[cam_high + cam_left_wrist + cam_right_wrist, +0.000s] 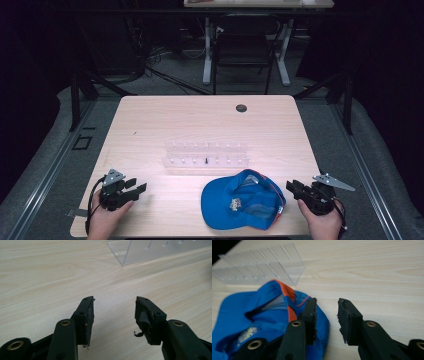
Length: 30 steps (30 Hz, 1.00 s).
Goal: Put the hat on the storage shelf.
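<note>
Blue cap [243, 200] lies upturned on my desk [200, 120], nothing inside; clear rack [206, 154] sits just behind. Both my grippers, left [137, 186] and right [291, 186], hold fingers open, gripping nothing.

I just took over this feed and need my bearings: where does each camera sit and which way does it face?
High view: above the table's near edge, looking forward and down on the table; both hands show, with the left hand-held gripper and right hand-held gripper.
Left gripper view: rides the left hand-held gripper, looking along its open jaws at bare wood.
Right gripper view: rides the right hand-held gripper, jaws open beside the blue cap.
All three share the clear rack.
</note>
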Motion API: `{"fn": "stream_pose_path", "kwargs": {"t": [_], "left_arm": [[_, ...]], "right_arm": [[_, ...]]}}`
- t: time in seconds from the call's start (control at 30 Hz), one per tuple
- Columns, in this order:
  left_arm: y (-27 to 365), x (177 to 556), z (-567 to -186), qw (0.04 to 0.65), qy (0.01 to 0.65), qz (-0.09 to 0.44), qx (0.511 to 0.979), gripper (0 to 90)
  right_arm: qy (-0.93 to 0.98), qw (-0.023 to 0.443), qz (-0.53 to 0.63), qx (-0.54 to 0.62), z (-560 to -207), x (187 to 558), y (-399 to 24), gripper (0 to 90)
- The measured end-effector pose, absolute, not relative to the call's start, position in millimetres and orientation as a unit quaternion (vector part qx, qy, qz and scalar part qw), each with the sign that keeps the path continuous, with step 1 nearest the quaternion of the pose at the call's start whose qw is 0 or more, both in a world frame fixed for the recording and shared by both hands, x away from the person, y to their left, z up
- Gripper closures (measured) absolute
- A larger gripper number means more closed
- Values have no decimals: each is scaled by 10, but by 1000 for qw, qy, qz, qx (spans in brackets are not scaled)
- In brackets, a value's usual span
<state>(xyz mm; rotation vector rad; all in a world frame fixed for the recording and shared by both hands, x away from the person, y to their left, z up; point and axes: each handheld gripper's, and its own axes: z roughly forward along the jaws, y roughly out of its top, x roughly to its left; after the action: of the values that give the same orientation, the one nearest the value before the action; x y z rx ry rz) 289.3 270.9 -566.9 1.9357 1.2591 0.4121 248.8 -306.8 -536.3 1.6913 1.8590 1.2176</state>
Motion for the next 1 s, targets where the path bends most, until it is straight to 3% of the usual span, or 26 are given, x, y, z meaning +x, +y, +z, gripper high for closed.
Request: {"fn": "stream_pose_path", "kwargs": {"t": [0.1,0.27,0.33,0.63,0.83,1.0], "left_arm": [[2709,2904,-5685,386,497,164,760,496],[2733,2901,-5681,385,492,167,763,489],[2725,2898,-5687,385,487,167,766,487],[2691,2898,-5690,382,482,161,772,482],[2700,2905,-5689,385,486,157,769,476],[2692,2901,-5694,384,484,155,771,476]], "right_arm": [[667,179,413,594,-5351,2503,-3071,679],[681,150,397,596,-5329,2557,-3064,629],[700,158,377,586,-5308,2570,-3036,557],[707,178,315,608,-5278,2636,-2977,549],[708,157,306,616,-5225,2722,-3010,536],[721,145,308,603,-5149,2773,-3022,577]]}}
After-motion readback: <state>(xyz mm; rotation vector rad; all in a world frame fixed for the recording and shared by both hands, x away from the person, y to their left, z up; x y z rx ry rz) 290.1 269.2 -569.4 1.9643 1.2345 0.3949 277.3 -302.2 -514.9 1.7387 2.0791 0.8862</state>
